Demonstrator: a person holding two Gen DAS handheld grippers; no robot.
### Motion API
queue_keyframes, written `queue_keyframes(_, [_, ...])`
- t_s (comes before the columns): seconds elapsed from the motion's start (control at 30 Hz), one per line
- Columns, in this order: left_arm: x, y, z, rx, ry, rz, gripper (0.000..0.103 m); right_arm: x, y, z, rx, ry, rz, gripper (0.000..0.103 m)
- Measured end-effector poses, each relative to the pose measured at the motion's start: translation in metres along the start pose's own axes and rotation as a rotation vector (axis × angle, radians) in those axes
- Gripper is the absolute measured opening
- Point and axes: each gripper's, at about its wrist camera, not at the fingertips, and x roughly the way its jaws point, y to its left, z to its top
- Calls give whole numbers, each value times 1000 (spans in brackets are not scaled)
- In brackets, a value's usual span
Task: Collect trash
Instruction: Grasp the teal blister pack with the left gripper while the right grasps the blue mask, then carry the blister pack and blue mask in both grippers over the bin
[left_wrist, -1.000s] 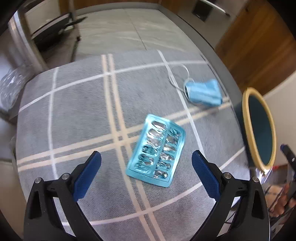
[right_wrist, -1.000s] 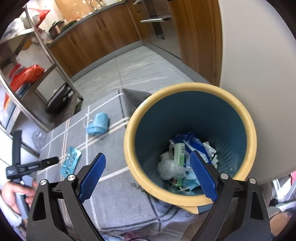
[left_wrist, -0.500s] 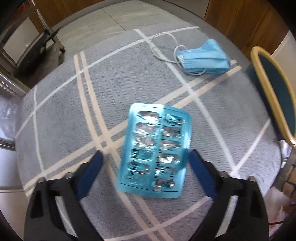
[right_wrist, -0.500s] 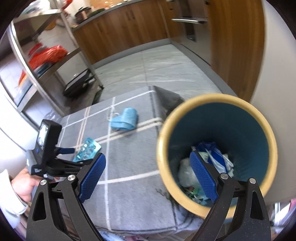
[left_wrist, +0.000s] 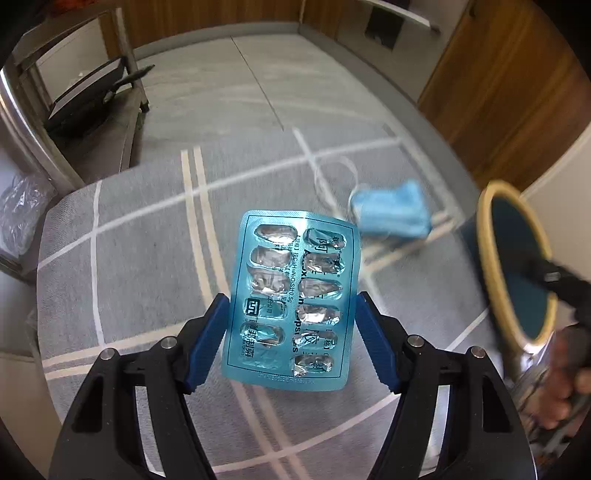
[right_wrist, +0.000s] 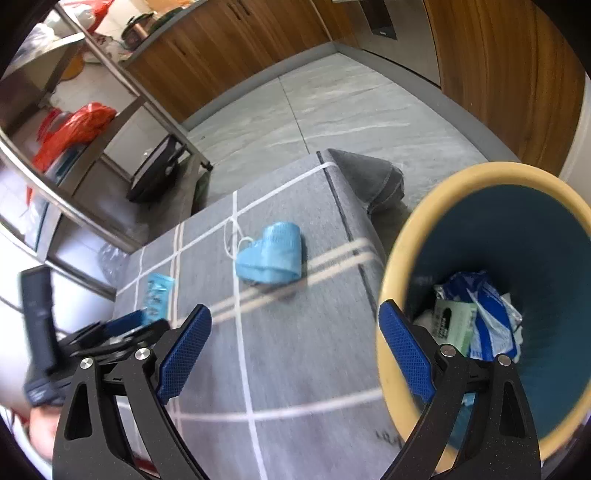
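Note:
My left gripper (left_wrist: 290, 332) is shut on an empty blue blister pack (left_wrist: 291, 295) and holds it upright above the grey checked cloth (left_wrist: 129, 258). The pack also shows small in the right wrist view (right_wrist: 158, 293), held by the left gripper (right_wrist: 129, 321). A crumpled blue face mask (left_wrist: 391, 214) lies on the cloth beyond it, also seen in the right wrist view (right_wrist: 271, 254). My right gripper (right_wrist: 293, 350) is open and empty, above the cloth next to the yellow-rimmed blue trash bin (right_wrist: 391, 266), which holds wrappers and papers (right_wrist: 476, 317).
The bin (left_wrist: 491, 258) stands off the cloth's right edge. A metal shelf rack (right_wrist: 110, 110) with red bags stands at the left. A black flat object (left_wrist: 88, 99) lies on the rack's low shelf. Wooden cabinets (right_wrist: 258, 33) line the far wall.
My left gripper closed on the blister pack and lifted it off the cloth. My right gripper swung left from over the bin toward the cloth and mask.

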Motion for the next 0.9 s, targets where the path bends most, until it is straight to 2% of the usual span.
queue_keyframes(0.17, [-21,-3,13,-49,-71,-24,69,25,3,17,20,13,-15,92])
queue_keyframes(0.37, [-31,-5,25,-79,-110,-54,69,56,11,33,17,37,-30,91])
queue_keyframes(0.57, [-32,-6,30,-86,-120,-72,69,82,22,33,-33,59,-72,79])
queue_keyframes(0.6, [-33,-5,29,-86,-121,-73,69,84,25,34,-43,65,-68,71])
queue_keyframes(0.63, [-33,-5,30,-86,-121,-75,69,89,26,33,-38,86,-53,58])
queue_keyframes(0.67, [-32,-5,29,-85,-122,-74,69,92,27,32,-35,97,-52,52])
queue_keyframes(0.83, [-33,-5,30,-88,-126,-78,69,91,29,26,-54,90,-41,31])
queue_keyframes(0.9, [-34,-5,30,-86,-130,-76,69,85,28,25,-56,84,-28,26])
